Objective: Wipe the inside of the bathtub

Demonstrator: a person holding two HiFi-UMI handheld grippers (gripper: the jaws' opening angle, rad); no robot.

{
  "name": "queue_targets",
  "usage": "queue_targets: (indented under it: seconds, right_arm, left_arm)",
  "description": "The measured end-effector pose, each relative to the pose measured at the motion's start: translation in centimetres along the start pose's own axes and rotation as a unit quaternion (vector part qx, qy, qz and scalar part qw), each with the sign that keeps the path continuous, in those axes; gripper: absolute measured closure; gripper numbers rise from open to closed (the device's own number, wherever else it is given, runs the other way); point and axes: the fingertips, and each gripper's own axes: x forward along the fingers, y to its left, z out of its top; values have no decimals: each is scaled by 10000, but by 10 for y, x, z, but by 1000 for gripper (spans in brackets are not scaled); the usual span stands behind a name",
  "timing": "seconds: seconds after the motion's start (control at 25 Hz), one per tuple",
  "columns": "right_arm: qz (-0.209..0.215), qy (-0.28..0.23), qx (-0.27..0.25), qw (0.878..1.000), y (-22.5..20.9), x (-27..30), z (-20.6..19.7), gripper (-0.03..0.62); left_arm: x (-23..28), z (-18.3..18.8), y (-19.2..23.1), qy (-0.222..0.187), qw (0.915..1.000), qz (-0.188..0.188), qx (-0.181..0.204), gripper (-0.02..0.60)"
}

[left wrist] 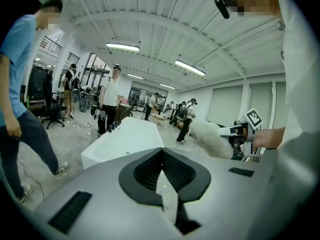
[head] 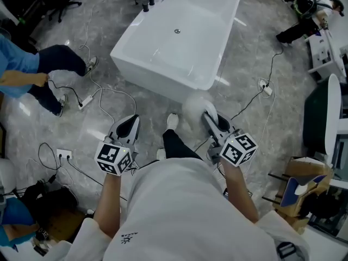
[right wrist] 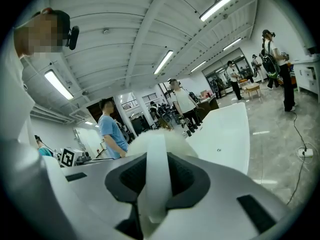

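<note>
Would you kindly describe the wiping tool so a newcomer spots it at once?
Find the white bathtub on the grey floor. Before its near rim, the right gripper holds a duster by its flat handle. Its fluffy white head is the only fuzzy thing there.

The big white bathtub [head: 163,72] stands upright with a small drain hole [head: 177,31] in its bottom, and the fluffy white duster [head: 194,107] hangs outside it, near its closest wall, handle pinched in the right gripper [head: 211,122].
</note>
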Motion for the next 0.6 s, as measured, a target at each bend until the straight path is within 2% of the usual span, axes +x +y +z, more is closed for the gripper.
queue_targets:
  seconds: [0.36, 0.6]
  right_arm:
    - [45, 77, 141, 9999, -65, 70, 38, 494]
    - [-37, 193, 195, 9996, -115, 105, 64, 494]
  left_arm:
    - [83, 42, 34, 252, 9994, -137, 197, 572]
    - [134, 69, 53, 239, 9995, -207, 50, 572]
